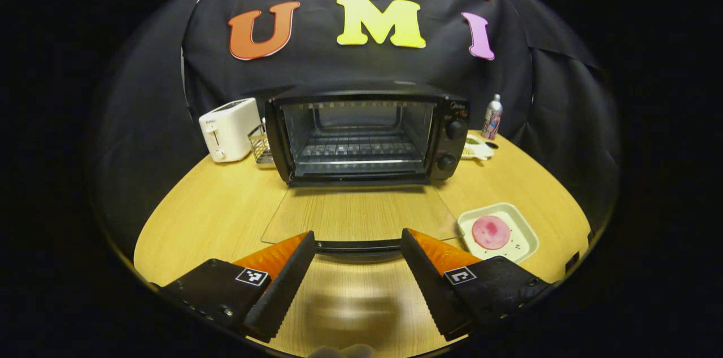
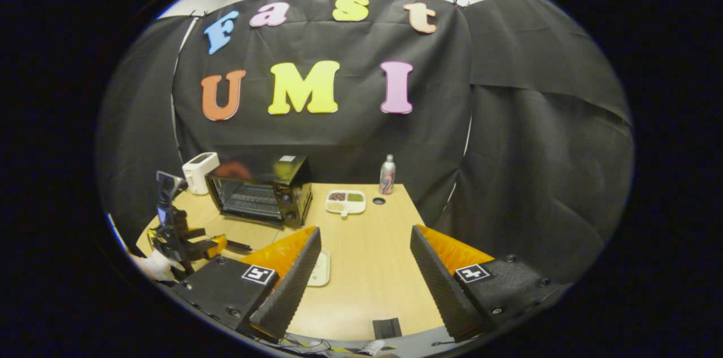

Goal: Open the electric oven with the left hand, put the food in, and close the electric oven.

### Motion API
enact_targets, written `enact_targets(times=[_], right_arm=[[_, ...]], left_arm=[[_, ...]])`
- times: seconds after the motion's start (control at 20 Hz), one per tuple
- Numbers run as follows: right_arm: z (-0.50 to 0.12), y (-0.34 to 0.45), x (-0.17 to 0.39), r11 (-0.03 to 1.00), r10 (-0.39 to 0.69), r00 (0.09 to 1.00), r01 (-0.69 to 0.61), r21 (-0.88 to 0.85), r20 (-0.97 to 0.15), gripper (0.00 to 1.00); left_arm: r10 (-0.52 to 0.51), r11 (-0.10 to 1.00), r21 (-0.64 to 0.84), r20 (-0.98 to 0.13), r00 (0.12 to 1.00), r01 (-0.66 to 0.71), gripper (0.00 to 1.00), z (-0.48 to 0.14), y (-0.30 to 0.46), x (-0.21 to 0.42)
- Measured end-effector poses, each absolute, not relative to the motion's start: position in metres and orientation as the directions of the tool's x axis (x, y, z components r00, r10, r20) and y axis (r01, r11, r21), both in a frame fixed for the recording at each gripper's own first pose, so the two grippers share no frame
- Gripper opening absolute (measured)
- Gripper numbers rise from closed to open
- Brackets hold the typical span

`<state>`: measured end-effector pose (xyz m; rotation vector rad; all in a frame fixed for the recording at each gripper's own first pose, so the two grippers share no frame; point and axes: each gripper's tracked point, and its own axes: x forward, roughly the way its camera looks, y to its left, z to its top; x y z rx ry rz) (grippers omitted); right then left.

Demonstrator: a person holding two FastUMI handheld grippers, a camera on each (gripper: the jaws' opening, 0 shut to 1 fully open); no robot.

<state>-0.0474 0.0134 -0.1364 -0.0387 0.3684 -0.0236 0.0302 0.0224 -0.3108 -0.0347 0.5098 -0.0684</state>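
One electric oven (image 1: pixel 361 135), far centre, door down. One white toaster (image 1: pixel 229 127) to its left. One wire basket (image 1: pixel 260 143) between them. One spray bottle (image 1: pixel 492 116), far right. One sectioned dish (image 2: pixel 345 201). One tray (image 1: pixel 522 225), near right, with one pink food round (image 1: pixel 491 232).

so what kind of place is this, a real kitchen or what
Probably a staged recording booth, not a real kitchen: black cloth hangs as walls around one wooden table, which carries an electric oven with its door down, a toaster and a plate of food.

Left gripper (image 1: pixel 358 245) jaws spread wide, right gripper (image 2: pixel 366 242) likewise agape, both level.
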Motion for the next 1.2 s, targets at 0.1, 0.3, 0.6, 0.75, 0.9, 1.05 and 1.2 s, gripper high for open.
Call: enact_targets(times=[0.1, 0.3, 0.6, 0.75, 0.9, 1.05, 1.2], right_arm=[[-0.161, 0.020, -0.035, 0.999, -0.006, 0.914, -0.008, -0.032, -0.406, 0.96], [-0.220, 0.038, -0.008, 0.997, 0.067, 0.855, -0.074, 0.007, -0.514, 0.99], [-0.312, 0.062, 0.031, 0.987, 0.154, 0.733, -0.149, 0.064, -0.663, 0.92], [-0.356, 0.069, 0.050, 0.981, 0.194, 0.655, -0.154, 0.122, -0.730, 0.82], [-0.384, 0.077, 0.072, 0.978, 0.207, 0.609, -0.161, 0.136, -0.766, 0.77], [-0.412, 0.085, 0.094, 0.973, 0.222, 0.544, -0.170, 0.153, -0.809, 0.70], [-0.432, 0.088, 0.108, 0.972, 0.216, 0.485, -0.186, 0.141, -0.847, 0.63]], left_arm=[[-0.072, 0.997, -0.045, -0.441, 0.895, 0.058, 0.96, -0.283, 0.026, 0.022], [-0.070, 0.996, -0.073, -0.369, 0.927, 0.046, 0.97, -0.230, 0.028, 0.000], [0.012, 0.998, -0.053, -0.277, 0.961, -0.028, 0.97, -0.162, 0.057, -0.035], [0.042, 0.999, -0.018, -0.250, 0.967, -0.048, 0.96, -0.137, 0.064, -0.048], [0.083, 0.997, 0.014, -0.238, 0.968, -0.082, 0.96, -0.121, 0.072, -0.061], [0.118, 0.993, 0.016, -0.244, 0.962, -0.118, 0.96, -0.114, 0.072, -0.069], [0.148, 0.989, 0.014, -0.253, 0.956, -0.150, 0.97, -0.113, 0.071, -0.070]])
